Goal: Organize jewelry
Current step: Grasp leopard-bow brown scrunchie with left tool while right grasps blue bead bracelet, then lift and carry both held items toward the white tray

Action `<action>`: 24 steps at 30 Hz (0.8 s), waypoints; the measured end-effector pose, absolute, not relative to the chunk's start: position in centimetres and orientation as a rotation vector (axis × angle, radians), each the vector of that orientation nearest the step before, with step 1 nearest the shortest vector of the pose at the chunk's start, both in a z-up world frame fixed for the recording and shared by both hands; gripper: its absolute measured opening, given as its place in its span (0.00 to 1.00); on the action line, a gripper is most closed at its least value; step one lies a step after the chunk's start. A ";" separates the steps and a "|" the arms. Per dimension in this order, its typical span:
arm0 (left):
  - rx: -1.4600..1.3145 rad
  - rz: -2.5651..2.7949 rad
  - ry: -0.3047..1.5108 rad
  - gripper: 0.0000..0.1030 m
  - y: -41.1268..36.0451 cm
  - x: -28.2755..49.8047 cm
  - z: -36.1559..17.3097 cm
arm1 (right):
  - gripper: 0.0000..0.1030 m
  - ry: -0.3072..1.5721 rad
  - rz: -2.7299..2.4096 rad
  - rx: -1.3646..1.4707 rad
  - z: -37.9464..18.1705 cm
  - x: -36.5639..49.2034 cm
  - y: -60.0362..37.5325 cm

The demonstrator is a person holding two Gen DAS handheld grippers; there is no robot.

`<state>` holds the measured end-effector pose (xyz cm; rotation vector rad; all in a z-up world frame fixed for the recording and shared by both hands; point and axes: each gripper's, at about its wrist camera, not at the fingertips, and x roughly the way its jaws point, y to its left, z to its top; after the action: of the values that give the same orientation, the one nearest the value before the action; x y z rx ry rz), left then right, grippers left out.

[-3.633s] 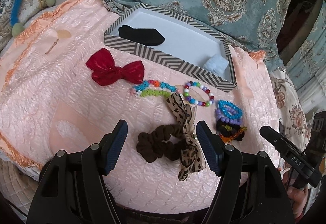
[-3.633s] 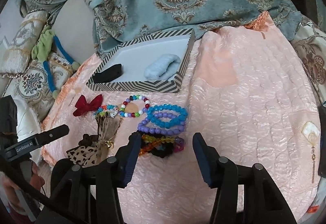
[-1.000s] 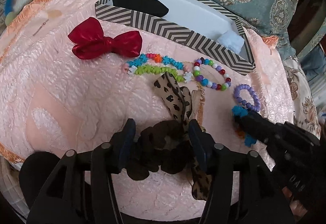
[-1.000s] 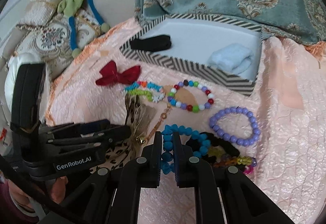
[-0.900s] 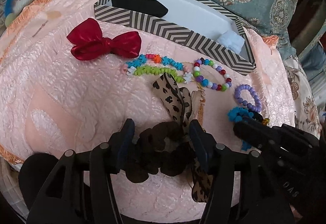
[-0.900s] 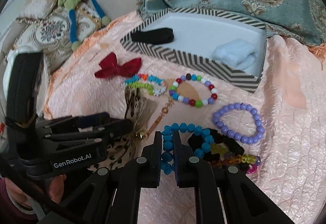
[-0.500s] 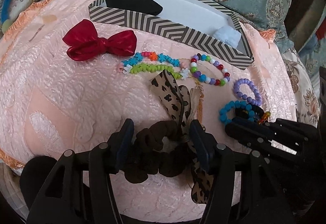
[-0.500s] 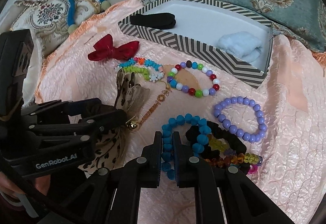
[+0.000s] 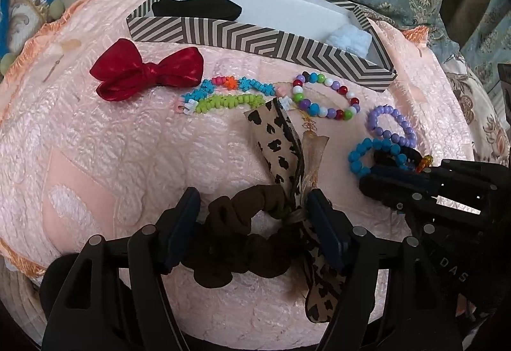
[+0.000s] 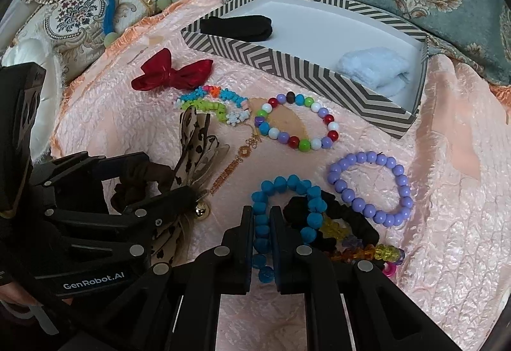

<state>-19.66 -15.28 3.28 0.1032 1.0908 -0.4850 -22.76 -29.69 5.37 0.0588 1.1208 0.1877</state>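
With only a black band point(image 10: 238, 26) and blue cloth point(image 10: 375, 67) in the far striped box point(image 10: 297, 63), the right gripper point(image 10: 262, 242) pinches the blue bracelet point(image 10: 287, 191) while the left gripper point(image 9: 254, 218), jaws just widening, straddles the near brown scrunchie point(image 9: 246, 217).

The left tool point(image 9: 254, 220) fills the lower centre of its own view, angled steeply downward; its jaws have just been opening and now bracket a brown scrunchie point(image 9: 242, 242). The right tool point(image 10: 262, 242), at the bottom centre of its view, points down with jaws pinched onto a blue bead bracelet point(image 10: 287, 213).
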 end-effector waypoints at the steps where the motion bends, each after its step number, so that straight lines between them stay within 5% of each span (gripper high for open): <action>1: 0.106 -0.492 1.082 0.64 -15.3 -19.7 3.3 | 0.09 1.122 0.188 0.057 5.4 -22.8 -29.7; 4: 0.088 -0.534 1.074 0.32 -15.5 -19.8 3.5 | 0.09 1.123 0.191 0.047 5.5 -22.7 -29.4; 11: 0.063 -0.543 1.061 0.14 -15.2 -19.8 4.8 | 0.09 1.093 0.198 0.035 6.9 -22.4 -28.8; 24: 0.026 -0.497 0.954 0.11 -13.5 -17.2 9.1 | 0.09 0.999 0.191 0.013 11.9 -19.4 -28.4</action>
<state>-17.22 -13.47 9.08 0.0262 0.9543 -0.4966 -19.43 -28.40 11.95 0.0133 0.9993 0.1912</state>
